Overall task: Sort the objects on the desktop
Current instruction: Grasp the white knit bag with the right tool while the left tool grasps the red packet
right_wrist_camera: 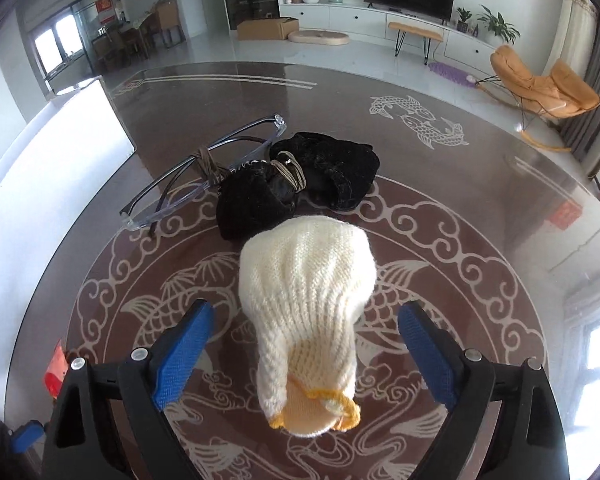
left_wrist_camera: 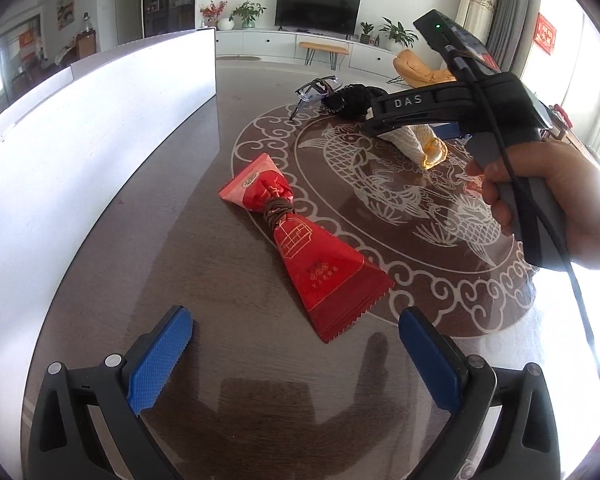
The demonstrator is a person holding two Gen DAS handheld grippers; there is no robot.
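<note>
A red packet (left_wrist_camera: 300, 240) tied at its middle with a brown band lies on the dark table, just ahead of my open, empty left gripper (left_wrist_camera: 296, 340). A cream knitted glove (right_wrist_camera: 308, 312) with a yellow cuff lies between the open jaws of my right gripper (right_wrist_camera: 306, 332), which holds nothing. The glove also shows in the left wrist view (left_wrist_camera: 416, 140) under the right gripper's body (left_wrist_camera: 452, 104). Behind the glove lie a black fabric bundle (right_wrist_camera: 300, 184) tied with a band, and clear-framed glasses (right_wrist_camera: 204, 172).
A white box wall (left_wrist_camera: 80, 152) stands along the table's left side and also shows in the right wrist view (right_wrist_camera: 60, 160). The table (right_wrist_camera: 480, 200) has a fish pattern. A red scrap (right_wrist_camera: 54, 372) shows at the left edge.
</note>
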